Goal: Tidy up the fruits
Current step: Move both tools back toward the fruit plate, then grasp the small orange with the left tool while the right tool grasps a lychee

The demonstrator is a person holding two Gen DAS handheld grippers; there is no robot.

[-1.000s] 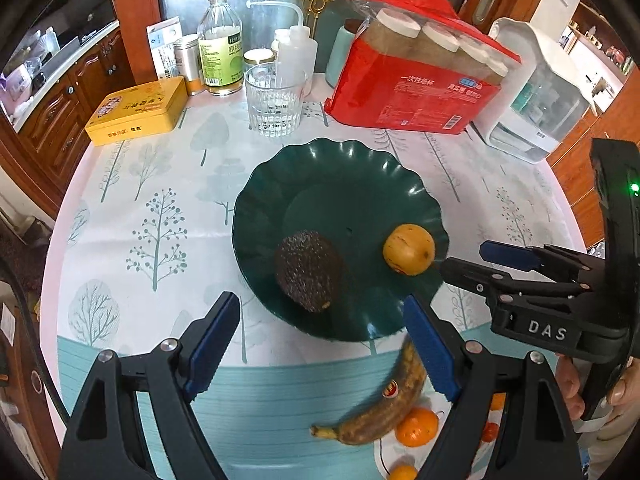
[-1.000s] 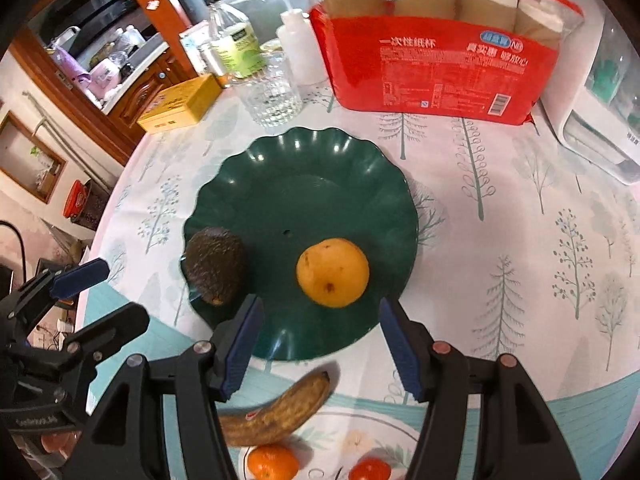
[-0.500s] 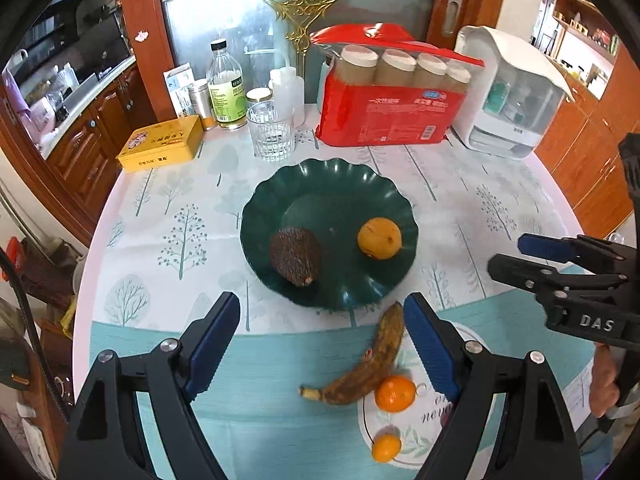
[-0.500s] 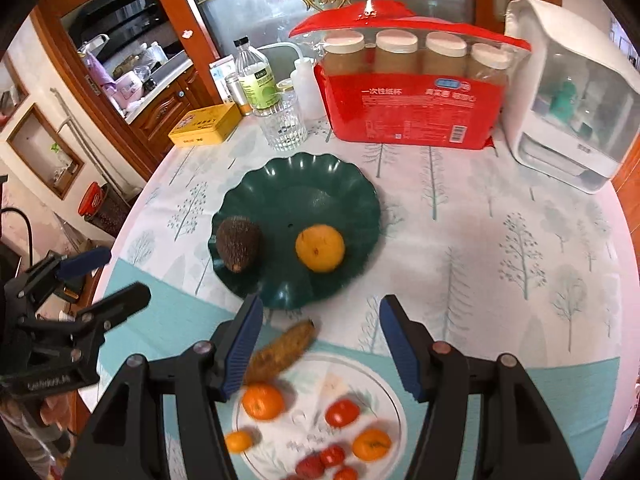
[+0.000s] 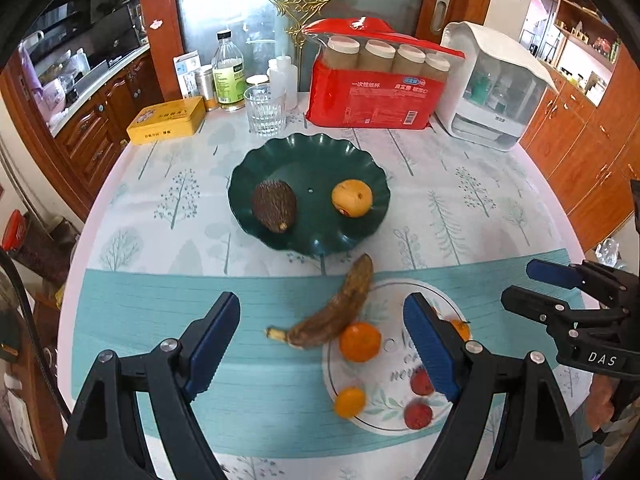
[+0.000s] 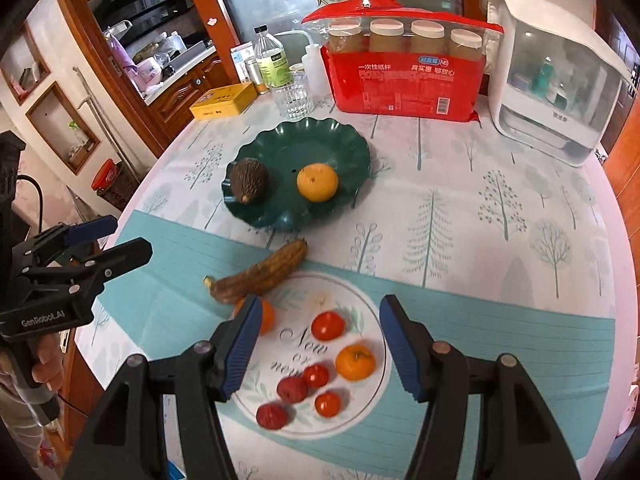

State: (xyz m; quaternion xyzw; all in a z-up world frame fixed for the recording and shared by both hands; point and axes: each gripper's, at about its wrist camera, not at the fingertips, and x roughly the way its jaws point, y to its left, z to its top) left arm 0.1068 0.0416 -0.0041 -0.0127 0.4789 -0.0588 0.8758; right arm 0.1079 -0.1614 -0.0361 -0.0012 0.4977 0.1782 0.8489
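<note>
two hand-held grippers hover above a round table with a tree-print cloth. the left gripper (image 5: 322,344) and the right gripper (image 6: 316,346) both hold their jaws wide apart and carry nothing. a dark green plate (image 6: 344,140) near the middle holds an avocado (image 6: 249,180) and an orange (image 6: 317,182). nearer, a white plate (image 6: 376,320) holds small tangerines and red fruits, with a browned banana (image 6: 260,274) resting partly over its rim. the next pick looks likely to be from the white plate; come straight down over one fruit, keep the fingers clear of its neighbours, and close gently so round fruit does not roll.
</note>
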